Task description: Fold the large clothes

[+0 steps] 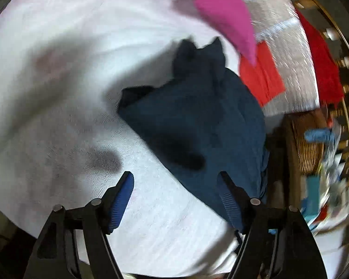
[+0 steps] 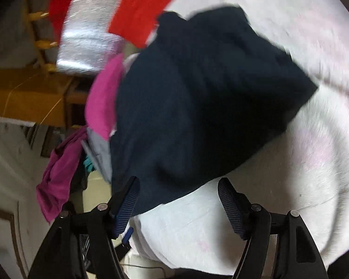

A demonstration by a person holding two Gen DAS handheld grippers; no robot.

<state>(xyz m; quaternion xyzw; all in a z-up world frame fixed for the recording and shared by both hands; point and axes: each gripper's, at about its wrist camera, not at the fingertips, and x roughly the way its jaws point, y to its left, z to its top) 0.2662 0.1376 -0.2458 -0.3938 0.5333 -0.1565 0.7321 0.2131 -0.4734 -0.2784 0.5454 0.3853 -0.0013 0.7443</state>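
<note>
A dark navy garment lies in a folded heap on a white bedsheet. My left gripper hovers open at the heap's near edge. Its right finger overlaps the navy cloth, and no cloth is pinched between the pads. In the right wrist view the navy garment fills the middle, on the white sheet. My right gripper is open too, with the garment's lower edge just beyond its tips and nothing gripped. Both views are motion-blurred.
A pink cloth and a red cloth lie past the navy heap, beside a silver foil sheet. A wicker basket stands off the bed's edge. A magenta cloth and a grey one hang over the side.
</note>
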